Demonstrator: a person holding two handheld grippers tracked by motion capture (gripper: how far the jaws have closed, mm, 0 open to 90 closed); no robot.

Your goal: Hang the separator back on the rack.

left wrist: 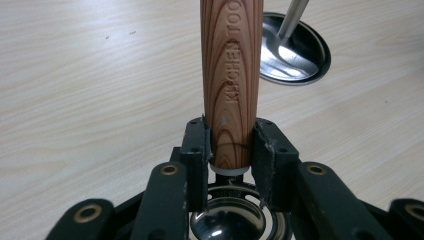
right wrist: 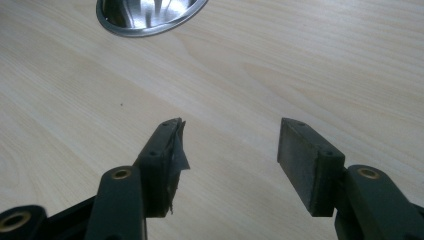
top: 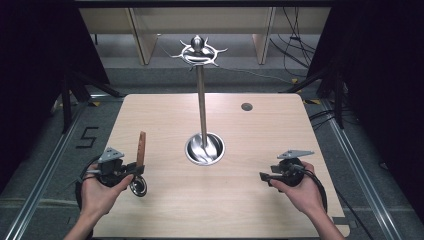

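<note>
Left gripper (top: 131,169) clamps a wooden-handled ladle (top: 140,150) upright over the table's near left; right gripper (top: 263,176) hangs unclenched with nothing between its jaws.

From the high view, a pale wood-grain table (top: 240,200) sits on grey carpet, with dark curtains at both sides, metal floor rails, loose cables at the far right and pale wooden furniture beyond; a steel utensil stand (top: 202,100) with a round base and hooked top rises from the table's middle, and a small dark disc (top: 246,106) lies behind it. In the left gripper view, both pads press the ladle handle's (left wrist: 232,85) lower end, its steel bowl (left wrist: 227,222) below, the stand base (left wrist: 292,50) ahead. In the right gripper view, the jaws stand wide above bare table (right wrist: 300,60), the stand base (right wrist: 145,15) beyond.
</note>
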